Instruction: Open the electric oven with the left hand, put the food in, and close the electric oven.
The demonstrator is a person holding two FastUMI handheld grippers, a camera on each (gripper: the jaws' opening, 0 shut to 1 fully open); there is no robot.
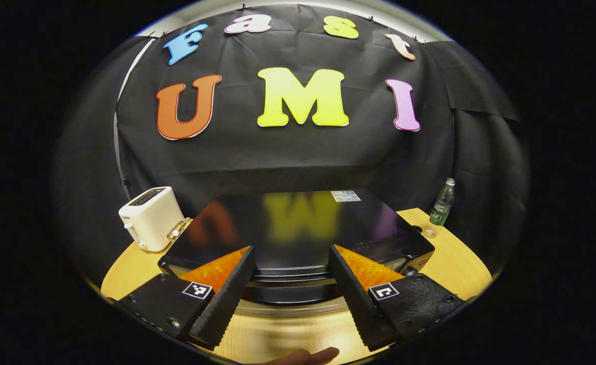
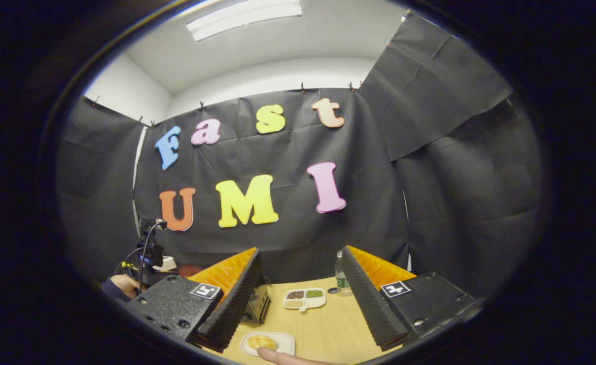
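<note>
Two claws agape; oven (image 1: 298,228) door hidden behind left claw (image 1: 290,299).

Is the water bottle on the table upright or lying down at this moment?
Upright. In the left gripper view the water bottle stands on its base at the table's far right edge, cap uppermost, beside the oven.

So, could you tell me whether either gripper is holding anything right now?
Nothing is held: the left gripper is open above the oven, and the right gripper is open over the table.
</note>
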